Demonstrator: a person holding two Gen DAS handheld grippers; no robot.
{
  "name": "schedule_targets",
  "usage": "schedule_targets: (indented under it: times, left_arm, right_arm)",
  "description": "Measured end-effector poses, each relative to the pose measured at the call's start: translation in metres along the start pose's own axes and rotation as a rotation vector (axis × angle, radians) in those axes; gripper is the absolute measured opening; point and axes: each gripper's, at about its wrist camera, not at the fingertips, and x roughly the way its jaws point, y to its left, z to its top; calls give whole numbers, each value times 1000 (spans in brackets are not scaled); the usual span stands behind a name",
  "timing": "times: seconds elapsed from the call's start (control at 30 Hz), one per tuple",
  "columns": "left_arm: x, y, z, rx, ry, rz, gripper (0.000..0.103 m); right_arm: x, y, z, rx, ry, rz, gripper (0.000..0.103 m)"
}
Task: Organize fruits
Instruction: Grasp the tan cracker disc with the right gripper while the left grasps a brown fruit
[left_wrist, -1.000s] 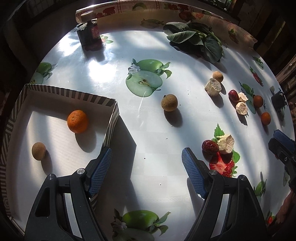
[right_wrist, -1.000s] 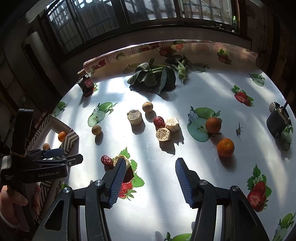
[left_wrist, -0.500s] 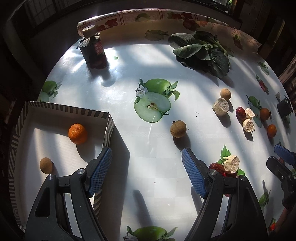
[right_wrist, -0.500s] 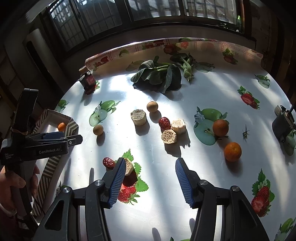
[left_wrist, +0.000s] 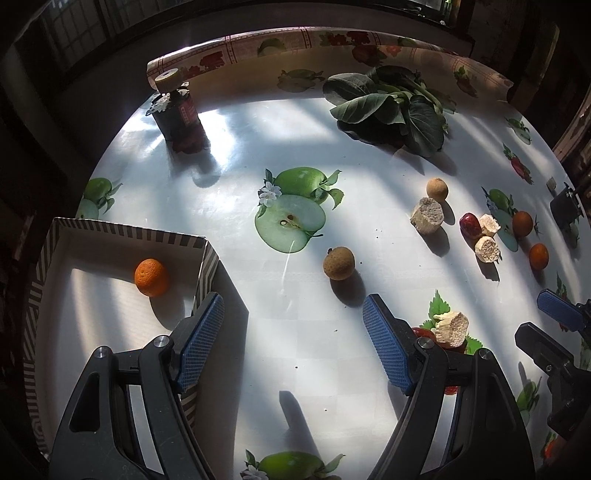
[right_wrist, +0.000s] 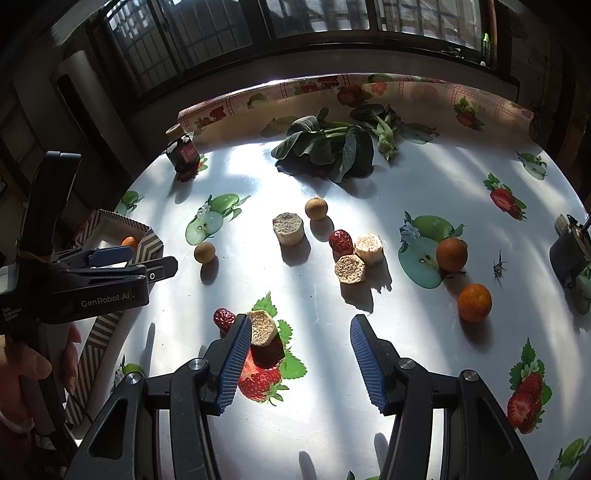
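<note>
- Left wrist view: your left gripper (left_wrist: 291, 332) hangs over the glossy white oilcloth (left_wrist: 295, 354) printed with apples and strawberries, its fingers wide apart with nothing between them.
- The striped box (left_wrist: 129, 236) sits at the table's left edge, one orange (left_wrist: 151, 272) inside; a brown round fruit (left_wrist: 338, 263) lies on the cloth just ahead of your fingers.
- Right wrist view: your right gripper (right_wrist: 297, 363) has its fingers parted and empty above the cloth; a red date (right_wrist: 224, 319) and a pale cut chunk (right_wrist: 262, 333) lie by its left finger.
- Two oranges (right_wrist: 451, 254) rest to the right, leafy greens (right_wrist: 328, 147) at the far side.
- Barred windows (right_wrist: 207, 33) stand behind the table, throwing sun stripes across the cloth.
</note>
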Motion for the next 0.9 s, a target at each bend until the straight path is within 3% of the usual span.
schedule_targets:
  times: [0.3,0.63,0.8,0.83,0.9]
  left_arm:
    - [6,9,-2,-26,25,-3,79]
    - [11,8,1,-23,35,-11,79]
    - [21,7,6,-26,55,-40,79]
    - [23,6,7,-26,60,-45,79]
    - [27,2,11,-19,65,-51,79]
  right_arm:
    - [14,5,-6,-39,54,34,54]
    - [55,30,-12,-189,150,71,54]
    - [69,36,-7,-253,133,25,36]
    - [70,36,-6,-257,133,33,28]
    - [69,35,-5,-255,138,33,28]
